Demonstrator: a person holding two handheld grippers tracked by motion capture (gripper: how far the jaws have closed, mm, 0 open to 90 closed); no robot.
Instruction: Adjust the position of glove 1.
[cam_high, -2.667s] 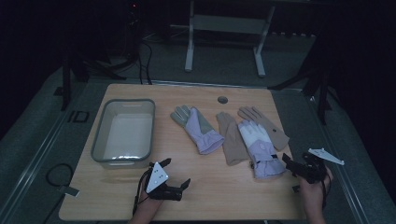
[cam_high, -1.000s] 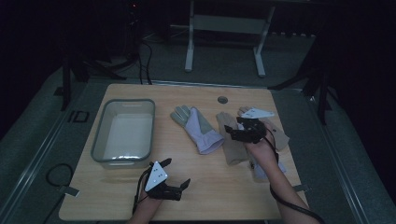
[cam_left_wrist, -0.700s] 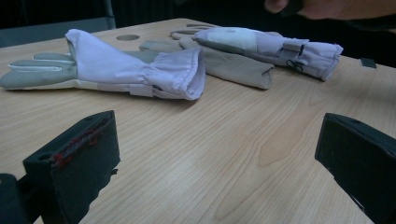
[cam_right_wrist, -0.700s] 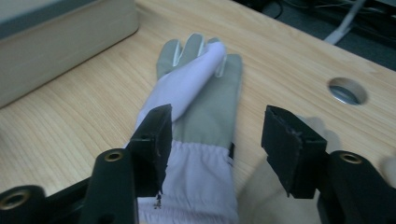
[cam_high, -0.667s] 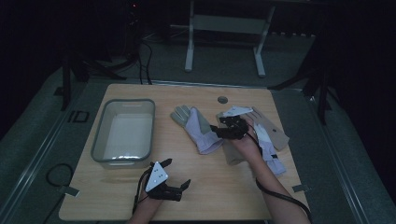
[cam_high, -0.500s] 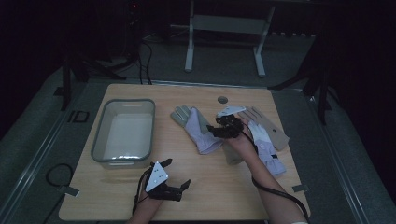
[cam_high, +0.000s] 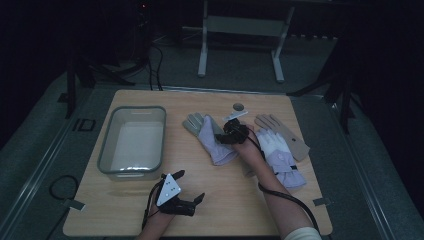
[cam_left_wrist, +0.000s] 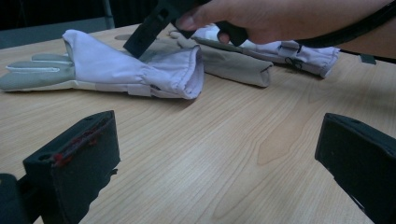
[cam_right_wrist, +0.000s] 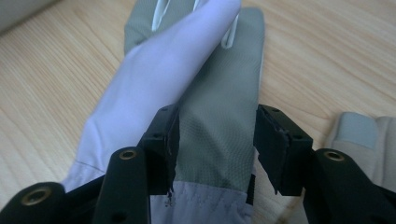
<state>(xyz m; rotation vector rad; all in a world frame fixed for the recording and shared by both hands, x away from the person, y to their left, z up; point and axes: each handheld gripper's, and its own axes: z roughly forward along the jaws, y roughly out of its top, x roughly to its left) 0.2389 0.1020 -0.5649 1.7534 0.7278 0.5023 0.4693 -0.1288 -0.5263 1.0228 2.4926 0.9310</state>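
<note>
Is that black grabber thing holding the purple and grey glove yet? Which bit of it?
Not yet. The right gripper has its jaws, just closing, on either side of the glove's grey palm near the cuff, with gaps showing. The left gripper is open over bare table.

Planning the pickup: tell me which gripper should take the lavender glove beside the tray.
Right. The right gripper is down on the lavender glove, its jaws just closing astride the grey panel. The left gripper sits open near the table's front edge, well short.
</note>
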